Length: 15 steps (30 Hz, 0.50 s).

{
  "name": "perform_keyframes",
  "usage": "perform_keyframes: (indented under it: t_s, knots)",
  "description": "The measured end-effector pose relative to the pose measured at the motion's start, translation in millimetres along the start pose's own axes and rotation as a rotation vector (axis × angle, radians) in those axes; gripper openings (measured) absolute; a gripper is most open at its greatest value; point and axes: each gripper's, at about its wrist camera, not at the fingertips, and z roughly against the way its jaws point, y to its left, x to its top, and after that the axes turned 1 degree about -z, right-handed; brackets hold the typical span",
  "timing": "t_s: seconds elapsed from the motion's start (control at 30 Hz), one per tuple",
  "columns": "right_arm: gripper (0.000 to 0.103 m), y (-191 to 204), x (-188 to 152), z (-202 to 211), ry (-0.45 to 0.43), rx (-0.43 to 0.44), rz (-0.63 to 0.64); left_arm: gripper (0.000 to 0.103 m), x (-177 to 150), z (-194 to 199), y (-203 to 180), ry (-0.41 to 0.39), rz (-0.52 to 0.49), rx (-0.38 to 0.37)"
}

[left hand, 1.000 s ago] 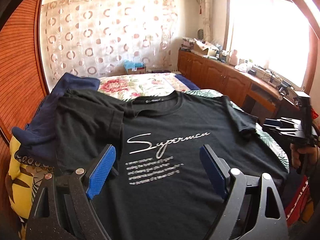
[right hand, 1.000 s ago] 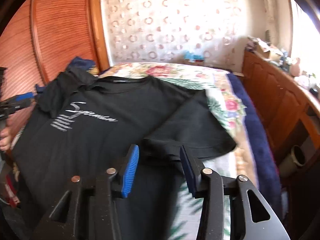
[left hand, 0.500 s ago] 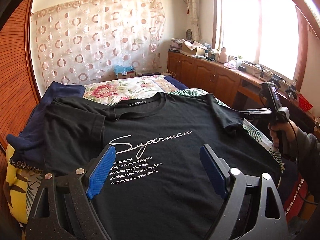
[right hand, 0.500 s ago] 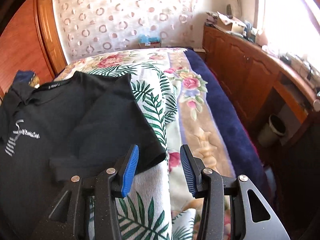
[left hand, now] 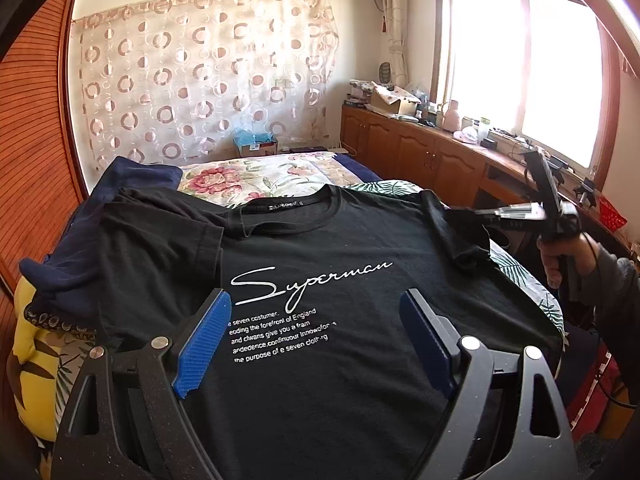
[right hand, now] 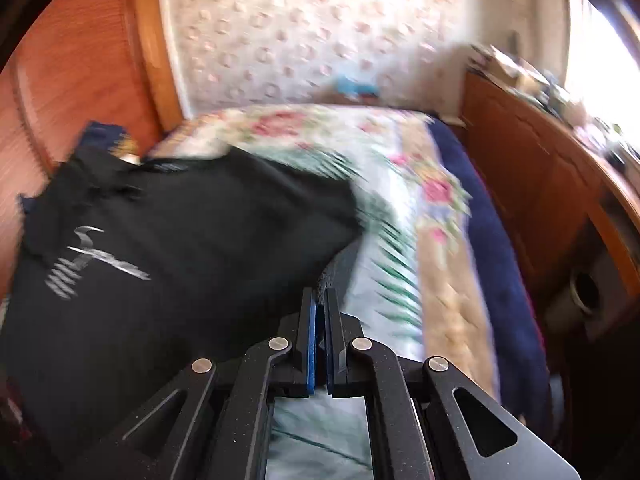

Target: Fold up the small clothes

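A black T-shirt (left hand: 320, 240) with white "Superman" print lies face up on the bed, collar at the far end. My left gripper (left hand: 316, 336) hovers open over its lower front, with nothing between the blue pads. Held by a hand, my right gripper (left hand: 456, 213) reaches in from the right and is shut on the shirt's right sleeve (left hand: 460, 236). The right wrist view is blurred. In it the right gripper (right hand: 320, 300) has its pads together, pinching dark fabric of the sleeve (right hand: 334, 270) at the tips, and the T-shirt (right hand: 180, 240) spreads to the left.
The bed carries a floral and palm-leaf cover (left hand: 256, 176). A navy garment (left hand: 132, 176) and a yellow pillow (left hand: 32, 360) lie at the left edge by the wooden wall. Wooden cabinets (left hand: 420, 152) with clutter run under the window. A bin (right hand: 584, 292) stands beside the bed.
My right gripper swung back left to the shirt's right sleeve and its jaws closed on the fabric. The left gripper stayed open over the shirt front.
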Motion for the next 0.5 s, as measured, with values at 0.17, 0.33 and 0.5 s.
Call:
perform_keyframes:
  t_s: [0.17, 0.33, 0.5]
  knots:
    - [0.003, 67.2, 39.8, 5.1, -0.068, 0.123, 0.111, 0.087, -2.3, 1.2, 7.3, 0.001, 0.019, 0.006]
    - [0.003, 119.1, 69.3, -17.8, -0.082, 0.187, 0.226, 0.087, -6.1, 1.2, 13.8, 0.005, 0.03, 0.015]
    - [0.035, 124.1, 72.6, -31.5, -0.079, 0.172, 0.235, 0.087, -8.9, 1.5, 17.1, 0.008, 0.038, 0.014]
